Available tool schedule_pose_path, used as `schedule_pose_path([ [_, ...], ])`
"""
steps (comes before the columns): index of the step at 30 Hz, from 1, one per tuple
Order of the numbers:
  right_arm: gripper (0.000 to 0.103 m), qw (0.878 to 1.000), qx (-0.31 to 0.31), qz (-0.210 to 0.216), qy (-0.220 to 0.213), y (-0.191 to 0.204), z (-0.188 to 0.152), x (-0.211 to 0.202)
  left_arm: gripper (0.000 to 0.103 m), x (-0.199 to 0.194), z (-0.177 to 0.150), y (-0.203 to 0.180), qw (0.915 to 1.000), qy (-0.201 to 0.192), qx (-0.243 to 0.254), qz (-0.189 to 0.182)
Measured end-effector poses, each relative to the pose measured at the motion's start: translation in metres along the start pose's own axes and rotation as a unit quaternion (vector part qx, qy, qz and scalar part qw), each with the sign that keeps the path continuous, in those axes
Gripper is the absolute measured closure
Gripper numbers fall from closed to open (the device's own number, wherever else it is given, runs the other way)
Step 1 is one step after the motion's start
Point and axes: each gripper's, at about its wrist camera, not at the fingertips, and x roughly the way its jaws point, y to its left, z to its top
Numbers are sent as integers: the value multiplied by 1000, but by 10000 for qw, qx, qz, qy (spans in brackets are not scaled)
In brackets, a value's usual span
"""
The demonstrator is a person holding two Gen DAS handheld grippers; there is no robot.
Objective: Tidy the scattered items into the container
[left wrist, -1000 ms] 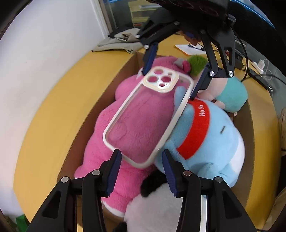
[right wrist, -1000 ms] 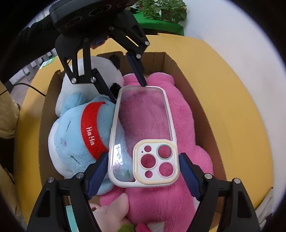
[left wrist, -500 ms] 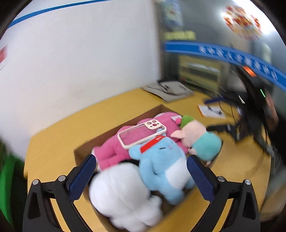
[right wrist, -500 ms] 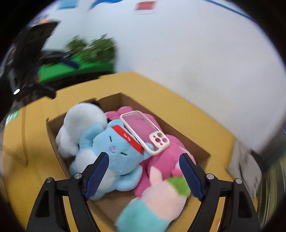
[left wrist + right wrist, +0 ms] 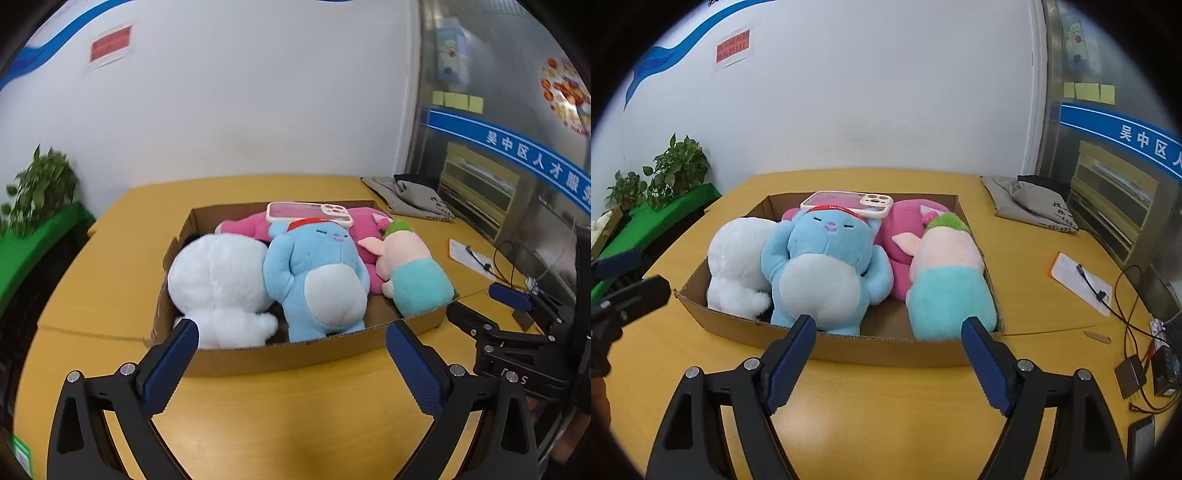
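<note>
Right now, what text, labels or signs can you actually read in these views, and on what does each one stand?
"吴中区人": white characters on the blue band across the glass wall; it runs on out of the right wrist view.
Red notice on the white wall: printed lines, too small to read.
Red headband on the blue plush: white lettering, too small.
Grey cloth bag on the table: dark characters, too small.
Yellow sticky notes: no writing legible.

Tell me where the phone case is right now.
The phone case lies at the back of the box, atop the blue plush and pink plush.
</note>
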Motion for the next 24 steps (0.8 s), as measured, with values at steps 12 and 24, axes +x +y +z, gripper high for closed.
schedule_pose_path([
  [12,22,9999,-132,-40,51,12,-11,-5,0,1,-15,0,9993,-65,-210,300],
  [24,22,9999,-68,-76,97,10,-14,0,0,0,-19,-7,9984,-116,-220,507],
])
